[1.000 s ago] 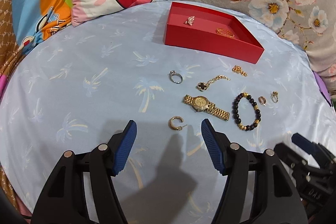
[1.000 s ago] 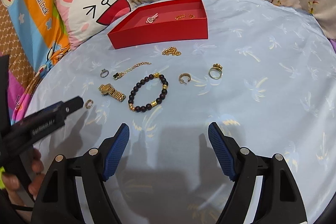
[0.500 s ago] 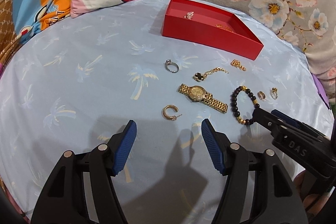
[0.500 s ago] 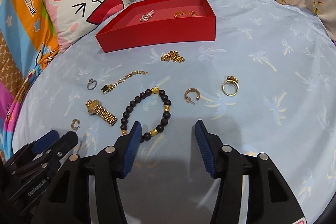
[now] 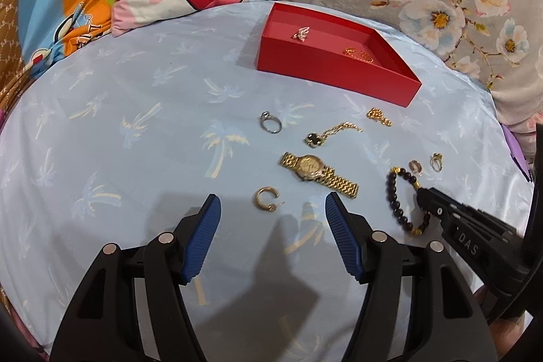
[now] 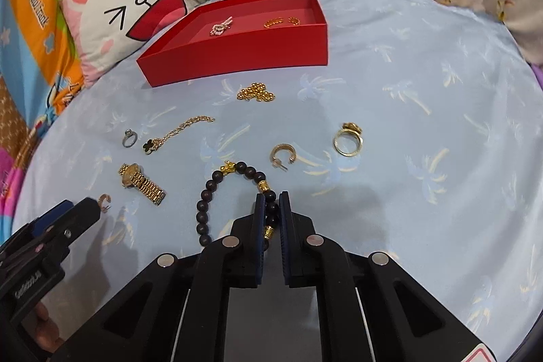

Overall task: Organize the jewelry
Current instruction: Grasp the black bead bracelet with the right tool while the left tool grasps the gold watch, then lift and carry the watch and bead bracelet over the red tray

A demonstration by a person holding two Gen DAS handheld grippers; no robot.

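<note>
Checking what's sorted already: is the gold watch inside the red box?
No, the gold watch lies on the blue sheet, well in front of the red box.

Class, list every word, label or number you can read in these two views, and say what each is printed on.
"DAS": side of the right claw, left wrist view.
"Dad Frank", roughly, blurred: colourful cartoon bedding.
"rank", cut off by the frame: same bedding, left wrist view.
Lettering on the left claw: too blurred.
Watch dial: too small.

We see our two black plastic grippers, the left gripper and right gripper, each with ribbed blue finger pads, round silver screw heads, and white lettering moulded on the side.
</note>
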